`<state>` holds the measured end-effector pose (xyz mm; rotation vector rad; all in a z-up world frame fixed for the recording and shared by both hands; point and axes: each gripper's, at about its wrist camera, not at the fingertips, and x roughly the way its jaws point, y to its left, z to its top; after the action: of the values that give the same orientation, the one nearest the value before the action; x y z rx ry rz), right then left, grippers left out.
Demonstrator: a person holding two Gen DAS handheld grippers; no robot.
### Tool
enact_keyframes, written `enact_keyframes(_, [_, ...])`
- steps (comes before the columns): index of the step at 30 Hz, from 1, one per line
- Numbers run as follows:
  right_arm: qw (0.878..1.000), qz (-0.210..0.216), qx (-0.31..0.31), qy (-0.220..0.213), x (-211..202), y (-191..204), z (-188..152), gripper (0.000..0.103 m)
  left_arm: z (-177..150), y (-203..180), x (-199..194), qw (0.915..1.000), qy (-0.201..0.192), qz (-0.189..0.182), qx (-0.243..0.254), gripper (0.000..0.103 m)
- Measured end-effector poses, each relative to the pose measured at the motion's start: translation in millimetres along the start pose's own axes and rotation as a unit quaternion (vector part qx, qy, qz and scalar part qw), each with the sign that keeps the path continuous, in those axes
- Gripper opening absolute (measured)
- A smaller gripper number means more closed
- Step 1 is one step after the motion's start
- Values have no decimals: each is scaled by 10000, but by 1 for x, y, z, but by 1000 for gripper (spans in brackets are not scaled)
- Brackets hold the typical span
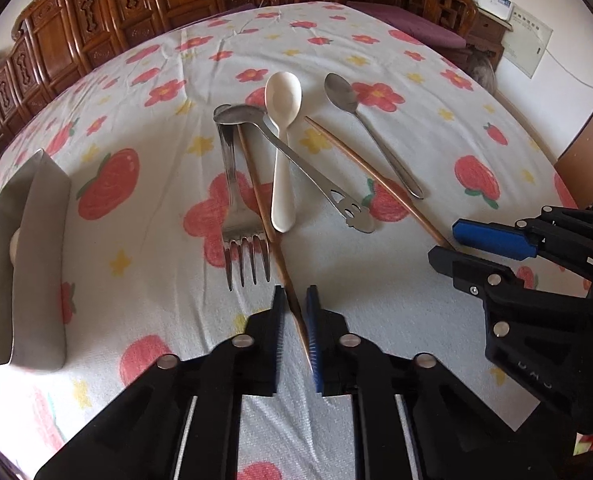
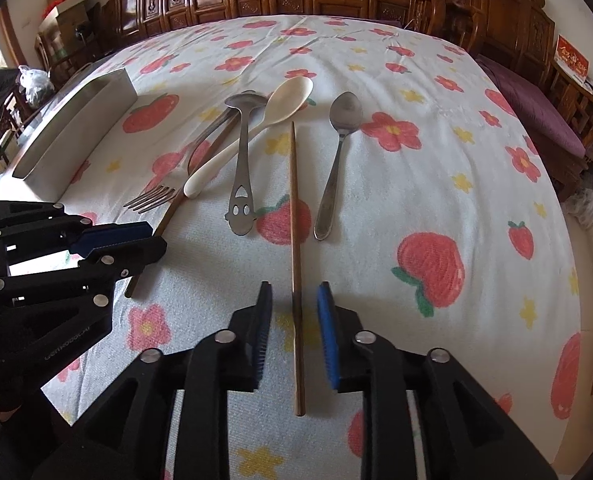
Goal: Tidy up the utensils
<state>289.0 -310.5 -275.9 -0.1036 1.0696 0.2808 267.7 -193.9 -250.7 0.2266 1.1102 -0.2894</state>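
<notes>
Chopsticks (image 1: 268, 216) (image 2: 295, 216) lie between parted fingers (image 1: 278, 332) (image 2: 328, 336) of both grippers.

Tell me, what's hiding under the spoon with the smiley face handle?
The smiley spoon lies across the white spoon. Its bowl sits over the top ends of the fork and one chopstick. Those covered ends can't be seen.

Glossy metal fork (image 1: 238, 204); matt cloth tablecloth (image 1: 416, 80)

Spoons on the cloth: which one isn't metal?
The white spoon, glossy cream, lying between the slotted-handle metal spoon and the fork. The plain metal spoon lies apart, farther right.
</notes>
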Motion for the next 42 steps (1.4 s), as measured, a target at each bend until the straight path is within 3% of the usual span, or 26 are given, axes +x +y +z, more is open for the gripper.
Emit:
enact_keyframes(6, [10000, -35, -19, -15, 1, 3, 1, 35, -8, 9, -6, 9999, 91, -75, -30, 4])
enact_keyframes(20, [9997, -116, 154, -169, 1, -2, 1, 35, -35, 28, -62, 9986, -427, -312, -91, 4])
enact_keyframes(22, [9996, -206, 92, -171, 2, 0, 1, 28, -38, 28, -66, 9983, -481, -312, -74, 4])
enact_keyframes(24, [9996, -211, 81, -143, 2, -1, 1, 10, -40, 30, -72, 9980, -551, -303, -79, 4])
enact_keyframes(25, [9998, -140, 113, -117, 2, -2, 2, 7, -41, 32, -74, 9978, -583, -309, -95, 4])
enact_keyframes(31, [9997, 72, 219, 4, -1, -2, 5, 6, -41, 46, -90, 9963, -798, -263, -181, 4])
enact_keyframes(42, [9990, 232, 150, -347, -29, 9, 14, 6, -38, 81, -120, 9924, -1153, -96, -429, 4])
